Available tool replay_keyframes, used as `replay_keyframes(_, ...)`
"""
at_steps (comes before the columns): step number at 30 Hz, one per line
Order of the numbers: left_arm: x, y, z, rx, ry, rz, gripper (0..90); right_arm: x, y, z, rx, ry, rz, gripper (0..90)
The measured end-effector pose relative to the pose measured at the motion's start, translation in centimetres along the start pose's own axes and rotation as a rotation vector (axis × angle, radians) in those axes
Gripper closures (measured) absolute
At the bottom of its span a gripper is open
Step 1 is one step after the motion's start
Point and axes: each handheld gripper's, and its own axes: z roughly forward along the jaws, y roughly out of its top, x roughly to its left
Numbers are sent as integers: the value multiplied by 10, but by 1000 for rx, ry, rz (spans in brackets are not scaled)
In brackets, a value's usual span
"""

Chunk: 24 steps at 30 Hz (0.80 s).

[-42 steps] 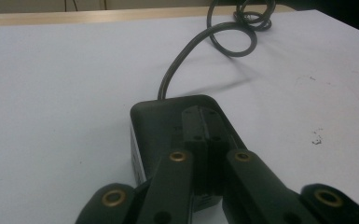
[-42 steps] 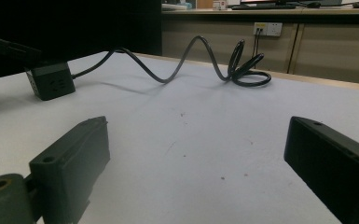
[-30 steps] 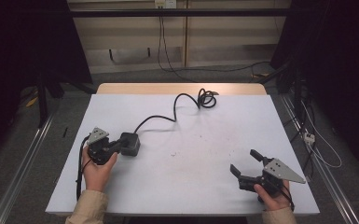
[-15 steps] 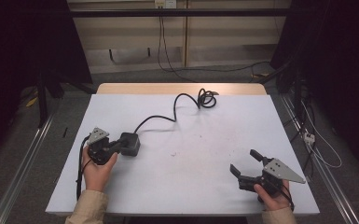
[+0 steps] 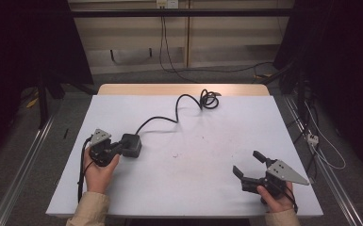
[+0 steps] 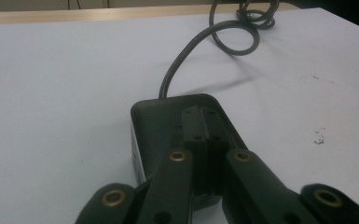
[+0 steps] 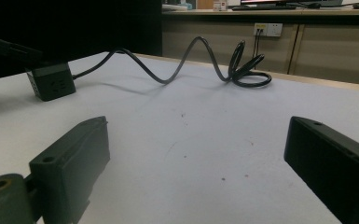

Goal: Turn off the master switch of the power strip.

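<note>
High view: left gripper [image 5: 115,149] at table's [image 5: 193,193] left edge, jaws closed flat over top of black box [image 5: 132,144]; cable [image 5: 179,110] runs from box to coil [image 5: 209,100] near far edge. Left gripper view: jaws pressed together, resting on box lid. Right gripper [image 5: 250,168] near right front corner, jaws wide open, empty. Right gripper view: socket holes on box [image 7: 51,81] side face.
</note>
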Motion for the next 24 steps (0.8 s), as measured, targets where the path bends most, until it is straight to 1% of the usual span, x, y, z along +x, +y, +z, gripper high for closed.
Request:
replay_keyframes(5, 0, 0, 0, 5, 1, 4, 900, 0, 0, 0, 2, 0, 3, 61)
replay_keyframes(11, 0, 0, 0, 2, 1, 1, 900, 0, 0, 0, 0, 0, -3, 61)
replay_keyframes(24, 1, -1, 0, 1, -4, 1, 900, 0, 0, 0, -2, -2, 2, 61)
